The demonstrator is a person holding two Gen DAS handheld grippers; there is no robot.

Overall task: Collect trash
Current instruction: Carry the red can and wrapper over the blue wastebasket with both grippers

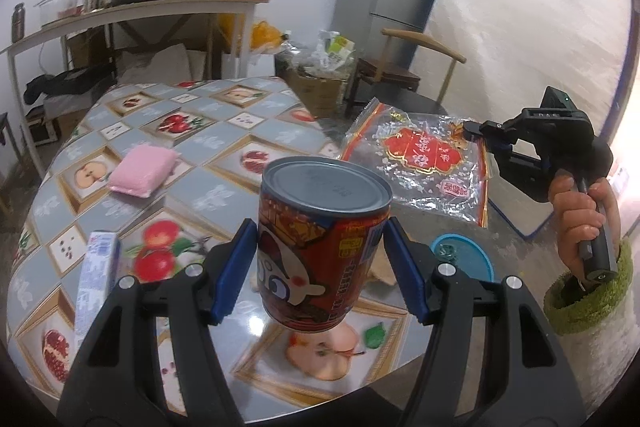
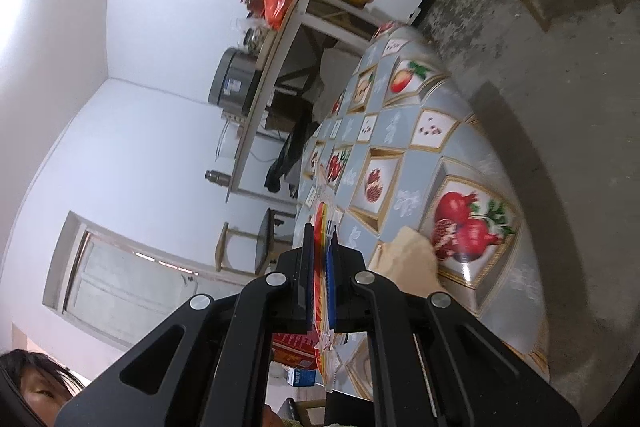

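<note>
Round table (image 1: 224, 131) below, both loads held clear above it. Right gripper (image 1: 470, 131) pinched flat on the edge of the plastic bag (image 1: 424, 163), which hangs out over the table's right rim. Left gripper (image 1: 320, 267) clamped across the can (image 1: 320, 243), axis upright, bag just right-rear. No bin in view; cannot tell which hand is nearer.

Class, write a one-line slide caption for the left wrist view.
Left gripper holds a red cartoon-printed tin can above the fruit-patterned tablecloth; right gripper pinches a clear red-labelled plastic bag.
</note>
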